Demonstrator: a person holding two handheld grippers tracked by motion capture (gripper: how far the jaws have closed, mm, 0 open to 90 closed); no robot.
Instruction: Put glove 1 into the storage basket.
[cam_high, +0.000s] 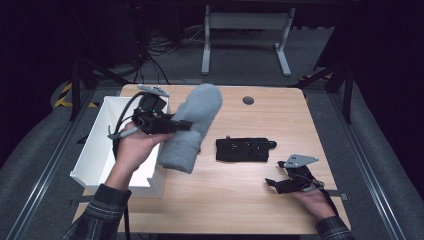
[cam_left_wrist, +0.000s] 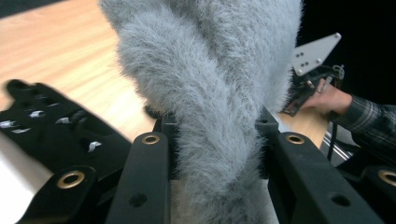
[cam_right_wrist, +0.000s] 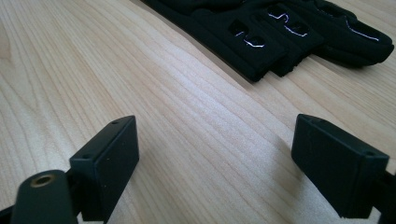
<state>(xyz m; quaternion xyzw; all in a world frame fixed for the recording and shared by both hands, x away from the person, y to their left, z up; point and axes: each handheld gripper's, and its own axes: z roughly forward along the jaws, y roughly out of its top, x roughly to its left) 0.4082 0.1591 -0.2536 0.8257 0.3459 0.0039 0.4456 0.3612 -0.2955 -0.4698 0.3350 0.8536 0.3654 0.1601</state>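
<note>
My left gripper (cam_high: 186, 125) clamps the fuzzy grey mitten (cam_high: 192, 127) mid-length, beside the white box (cam_high: 97, 150); right gripper (cam_high: 274, 184) gapes, empty.

Bright table, dark blurry surroundings.

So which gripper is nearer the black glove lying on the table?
Right. The right gripper sits open just in front of the black glove; the left gripper is farther left, holding the grey fuzzy mitten above the table.
</note>
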